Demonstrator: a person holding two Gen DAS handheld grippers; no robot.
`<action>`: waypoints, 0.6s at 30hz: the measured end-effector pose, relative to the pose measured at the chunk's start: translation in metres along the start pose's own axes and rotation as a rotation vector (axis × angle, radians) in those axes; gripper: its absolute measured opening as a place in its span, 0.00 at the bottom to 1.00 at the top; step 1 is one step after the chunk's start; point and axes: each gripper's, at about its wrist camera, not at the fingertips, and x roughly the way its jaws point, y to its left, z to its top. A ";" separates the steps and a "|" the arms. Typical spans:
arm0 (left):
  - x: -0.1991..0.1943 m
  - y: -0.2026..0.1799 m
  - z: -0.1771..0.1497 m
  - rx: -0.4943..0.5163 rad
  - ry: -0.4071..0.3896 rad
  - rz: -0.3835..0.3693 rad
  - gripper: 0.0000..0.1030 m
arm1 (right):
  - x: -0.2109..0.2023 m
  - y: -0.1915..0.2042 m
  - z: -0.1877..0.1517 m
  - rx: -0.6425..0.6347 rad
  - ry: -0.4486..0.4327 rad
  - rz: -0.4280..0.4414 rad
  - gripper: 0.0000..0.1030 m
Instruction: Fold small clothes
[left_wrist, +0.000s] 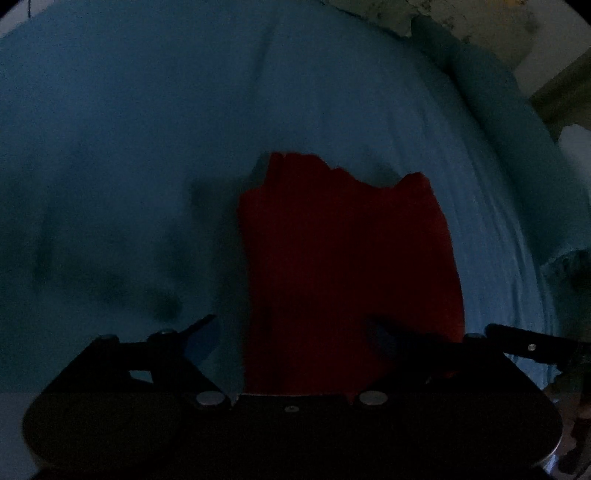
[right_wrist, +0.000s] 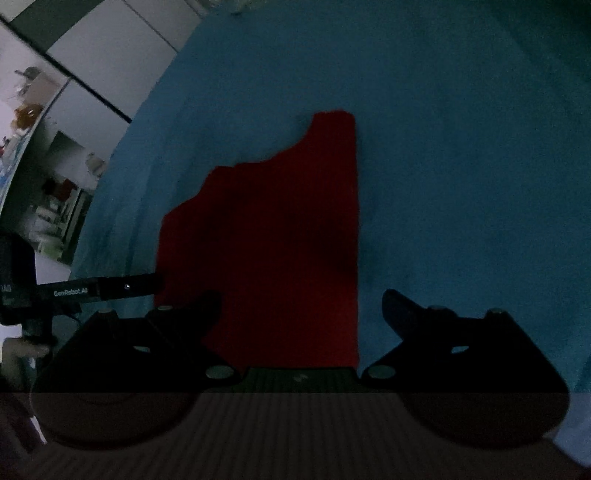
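Both jaws apart | red garment (left_wrist: 347, 258) near edge hidden behind grippers | blue sheet (left_wrist: 147, 129) dim

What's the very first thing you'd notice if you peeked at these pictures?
The dark red ribbed cloth jumps out: it lies flat in the middle of the blue bedsheet, its far edge jagged. Both open black hand-held grippers, left and right, point at its near edge, one finger over the cloth and one beside it.
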 end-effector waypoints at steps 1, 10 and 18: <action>0.005 -0.001 -0.001 0.012 0.005 -0.007 0.79 | 0.007 -0.002 0.000 0.011 0.009 -0.005 1.00; 0.032 -0.014 -0.001 0.068 0.039 -0.014 0.36 | 0.052 -0.006 -0.005 0.002 0.085 -0.015 0.66; 0.003 -0.053 -0.004 0.148 -0.045 0.042 0.26 | 0.002 0.027 -0.008 -0.130 -0.028 -0.014 0.41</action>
